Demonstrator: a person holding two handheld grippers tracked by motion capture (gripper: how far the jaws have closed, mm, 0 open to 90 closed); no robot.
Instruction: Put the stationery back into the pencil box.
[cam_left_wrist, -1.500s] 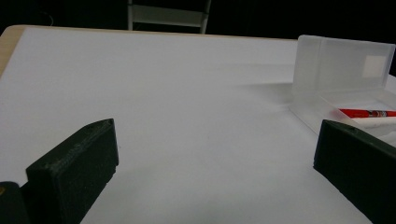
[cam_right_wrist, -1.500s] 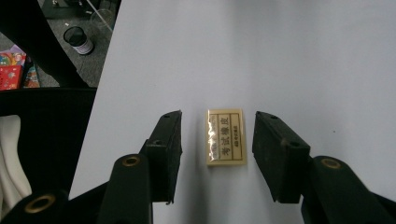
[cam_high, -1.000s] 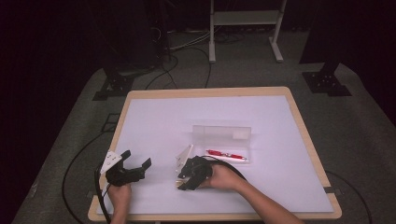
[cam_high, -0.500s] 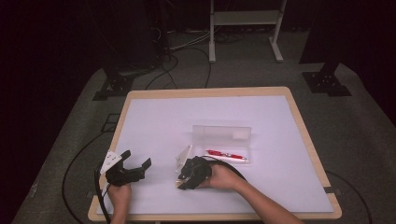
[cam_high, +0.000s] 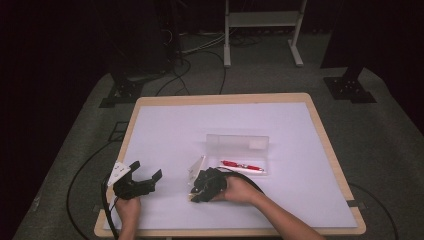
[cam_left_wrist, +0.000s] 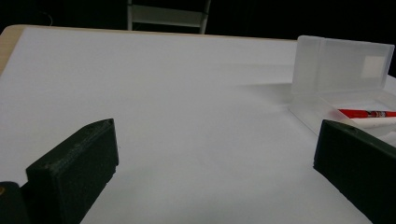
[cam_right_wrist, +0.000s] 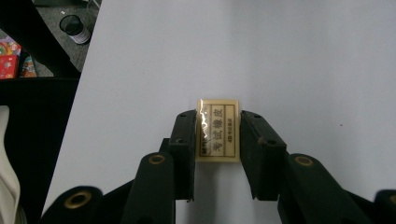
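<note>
White tabletop (cam_high: 165, 125) on a grey floor, dark room behind. Right gripper (cam_right_wrist: 217, 135) has an eraser (cam_right_wrist: 217, 129) between its jaws, long axis running straight ahead along them, label up. Jaws have just been closing; both pads now sit against the eraser's long sides, so it looks clamped, still flat on the tabletop. In the high view the right gripper (cam_high: 200, 187) points left and lies low, hand behind it, forearm coming in from the bottom right. Open clear case (cam_high: 240, 155) with a red pen (cam_high: 242, 166) inside lies behind and to the right of this gripper, near but apart; small clear flap just beside the gripper's far side, can't tell what it is. Coming move likely a lift and a carry back right to the case. Left gripper (cam_high: 145, 177) is further from the eraser, well off to its left, jaws wide apart with nothing between them, tilted low toward the case (cam_left_wrist: 341, 79).
</note>
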